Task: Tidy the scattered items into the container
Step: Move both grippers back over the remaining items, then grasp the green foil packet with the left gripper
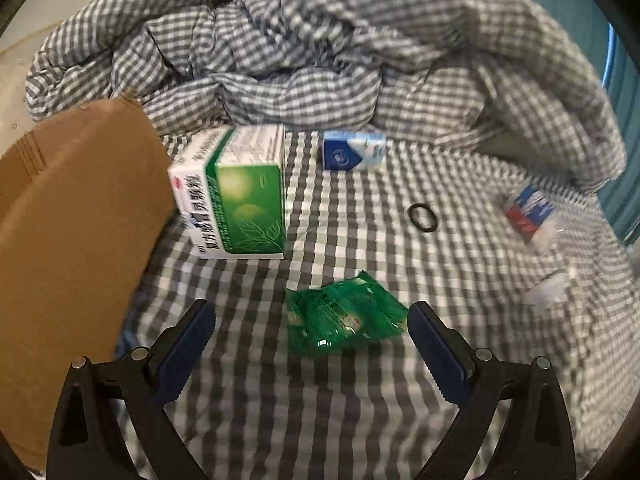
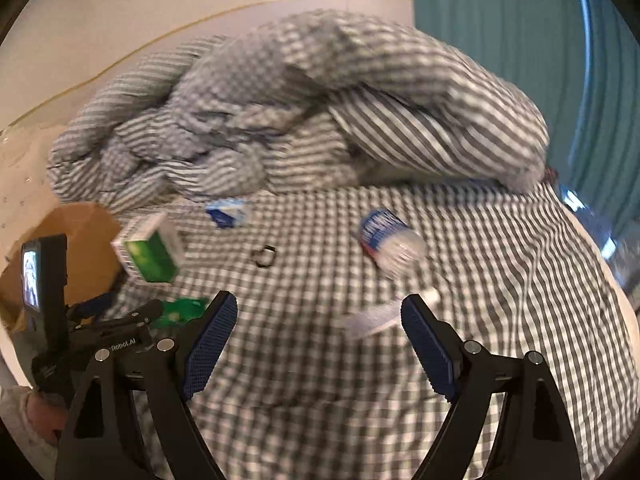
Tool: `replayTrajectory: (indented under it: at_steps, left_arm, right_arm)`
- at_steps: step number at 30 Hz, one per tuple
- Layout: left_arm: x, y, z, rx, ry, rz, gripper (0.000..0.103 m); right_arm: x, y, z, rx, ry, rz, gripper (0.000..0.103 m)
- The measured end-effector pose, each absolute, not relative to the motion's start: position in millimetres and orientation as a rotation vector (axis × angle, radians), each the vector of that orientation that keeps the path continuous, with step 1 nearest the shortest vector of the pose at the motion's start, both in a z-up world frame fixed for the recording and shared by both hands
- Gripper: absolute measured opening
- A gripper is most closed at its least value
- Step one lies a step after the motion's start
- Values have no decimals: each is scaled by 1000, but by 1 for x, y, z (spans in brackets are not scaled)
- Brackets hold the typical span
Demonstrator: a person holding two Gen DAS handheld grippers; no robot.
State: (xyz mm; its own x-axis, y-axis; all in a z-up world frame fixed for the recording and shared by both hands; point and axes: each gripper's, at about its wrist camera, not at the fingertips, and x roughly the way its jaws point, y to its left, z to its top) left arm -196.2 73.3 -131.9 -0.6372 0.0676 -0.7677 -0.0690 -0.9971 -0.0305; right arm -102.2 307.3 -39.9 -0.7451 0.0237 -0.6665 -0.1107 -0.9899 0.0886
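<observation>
A green packet (image 1: 344,314) lies on the checked bedsheet just ahead of my open, empty left gripper (image 1: 310,318). Behind it stand a green and white medicine box (image 1: 236,196), a small blue and white box (image 1: 352,151) and a black ring (image 1: 422,217). A plastic bottle (image 1: 530,216) lies at the right. A brown cardboard box (image 1: 68,236) stands at the left. My right gripper (image 2: 318,314) is open and empty, with a clear wrapper (image 2: 370,318) by its right finger and the bottle (image 2: 390,242) beyond. The right wrist view also shows the medicine box (image 2: 150,254) and the ring (image 2: 265,257).
A crumpled checked duvet (image 1: 320,48) is heaped across the back of the bed. A teal curtain (image 2: 500,32) hangs at the right. The left gripper with its small screen (image 2: 32,276) shows at the left of the right wrist view, near the cardboard box (image 2: 88,248).
</observation>
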Motion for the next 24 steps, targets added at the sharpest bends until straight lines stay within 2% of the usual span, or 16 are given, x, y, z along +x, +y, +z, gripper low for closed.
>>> replayTrajectory:
  at_steps: [4,11,16,19,20,21,23,24]
  left_arm:
    - [-207,84,-154,-1335,120,2792,99]
    - [-232,96,-187,-1432,141,2740,99]
    - [-238,91,-192,-1417,49,2727,102]
    - [-236,90,-193,-1423,57,2703,97]
    - [-234,90,-192,-1413,59,2689,86]
    - [-233,90,-191,-1398,61,2680,62]
    - [-227,91,-185,-1358,106,2669,33]
    - [-226,91,-184,-1360,115,2658,30]
  right_arm:
    - [-107,322,-59,-1132,223,2826,84]
    - [-116,328,-82,-1189,237,2789,84]
    - [-117,331,-89,-1207,235,2778,84]
    - [-117,334,-90,-1208,248,2775,84]
    - [-116,334,-90,-1207,249,2775,84]
    - [-115,335,-89,-1204,248,2774,84]
    - [-115,336,-88,-1196,251,2773,84]
    - [-114,337,-88,-1192,258,2773,84]
